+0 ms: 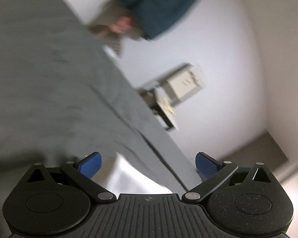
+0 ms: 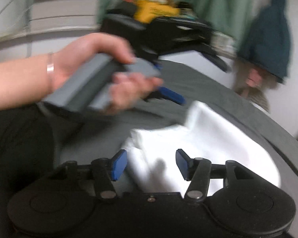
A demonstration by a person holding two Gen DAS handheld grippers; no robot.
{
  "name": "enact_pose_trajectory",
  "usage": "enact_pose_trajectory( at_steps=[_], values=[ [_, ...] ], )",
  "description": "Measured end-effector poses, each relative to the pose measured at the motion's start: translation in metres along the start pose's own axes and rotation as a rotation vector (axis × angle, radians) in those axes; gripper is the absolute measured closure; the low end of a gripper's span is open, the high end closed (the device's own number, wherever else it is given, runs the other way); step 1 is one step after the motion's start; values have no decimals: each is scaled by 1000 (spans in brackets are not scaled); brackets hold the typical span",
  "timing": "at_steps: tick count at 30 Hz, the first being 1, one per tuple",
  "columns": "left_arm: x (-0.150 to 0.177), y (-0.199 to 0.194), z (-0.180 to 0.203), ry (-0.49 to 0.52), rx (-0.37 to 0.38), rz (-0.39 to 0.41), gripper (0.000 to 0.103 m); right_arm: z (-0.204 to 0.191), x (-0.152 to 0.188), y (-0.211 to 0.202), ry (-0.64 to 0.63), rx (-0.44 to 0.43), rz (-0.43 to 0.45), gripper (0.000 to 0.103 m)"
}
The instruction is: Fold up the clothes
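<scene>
Blue pads on the right gripper (image 2: 151,164) stand well apart, jaws spread with nothing between them, poised just above a white garment (image 2: 208,138) that lies rumpled on the grey bed sheet (image 2: 198,83). One part of the cloth looks doubled back over itself near the middle, though the blur keeps me from saying whether that is a deliberate fold or just a crease.

Further off, the person's left hand (image 2: 117,79) wraps the grey handle of the left gripper (image 1: 148,165), whose blue fingers also gape wide and hold nothing (from its own camera only a white corner of the garment shows between them). It hangs above the sheet, angled toward the bed's far side, probably so it can come down on a different hem than the right one.

Along the right, the bed edge (image 1: 149,127) runs close beside the cloth, so there is little spare sheet there; toward the person's dark-clothed lap the grey surface lies open. A teal coat (image 2: 268,39) hangs on the wall, well clear.
</scene>
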State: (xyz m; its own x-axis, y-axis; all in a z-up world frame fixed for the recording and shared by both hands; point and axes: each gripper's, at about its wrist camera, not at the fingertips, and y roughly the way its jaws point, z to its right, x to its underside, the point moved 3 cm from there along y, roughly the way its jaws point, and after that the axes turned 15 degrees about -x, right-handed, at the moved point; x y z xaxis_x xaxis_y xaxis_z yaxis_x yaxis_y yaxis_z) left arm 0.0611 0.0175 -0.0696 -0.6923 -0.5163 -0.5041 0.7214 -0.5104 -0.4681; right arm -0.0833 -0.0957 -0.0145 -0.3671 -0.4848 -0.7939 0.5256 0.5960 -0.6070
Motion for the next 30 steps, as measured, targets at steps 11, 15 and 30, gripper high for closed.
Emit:
enact_pose_trajectory(
  at_steps=[11,15,30],
  values=[
    [17,31,35,217,8,-71,2,42,31,-21,251,87,9,46],
    [17,46,24,225,-147,-80,2,43,35,-15,310,66,16,41],
    [20,51,15,233,-283,-78,2,142,15,-30,498,215,163,47]
  ],
)
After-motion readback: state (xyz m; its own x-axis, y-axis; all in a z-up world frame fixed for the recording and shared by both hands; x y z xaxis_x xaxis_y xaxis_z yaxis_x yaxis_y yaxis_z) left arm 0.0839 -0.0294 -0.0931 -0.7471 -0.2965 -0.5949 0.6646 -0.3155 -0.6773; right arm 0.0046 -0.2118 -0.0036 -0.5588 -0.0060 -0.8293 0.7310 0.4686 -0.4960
